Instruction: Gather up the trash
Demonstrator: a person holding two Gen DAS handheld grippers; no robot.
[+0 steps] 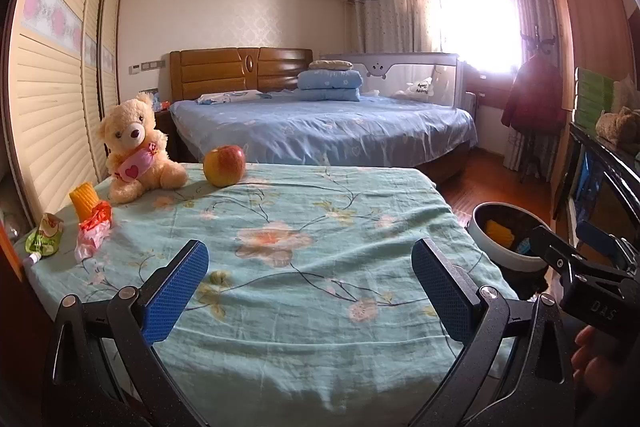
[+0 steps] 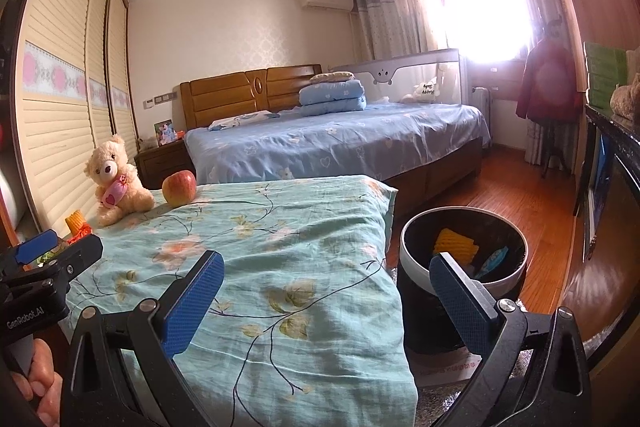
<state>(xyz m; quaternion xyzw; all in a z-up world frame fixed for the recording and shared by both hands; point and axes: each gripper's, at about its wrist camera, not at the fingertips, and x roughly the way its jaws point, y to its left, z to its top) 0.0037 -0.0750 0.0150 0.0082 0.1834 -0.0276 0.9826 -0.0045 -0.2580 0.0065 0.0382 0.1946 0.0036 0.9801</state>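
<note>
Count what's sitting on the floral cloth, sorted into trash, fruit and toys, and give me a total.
Trash: 3 — foam net, wrapper, pouch
Fruit: 1 — apple
Toys: 1 — teddy
Total: 5

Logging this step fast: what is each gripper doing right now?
Left gripper: open, holding nothing, above the floral cloth.
Right gripper: open, holding nothing, near the trash bin.
</note>
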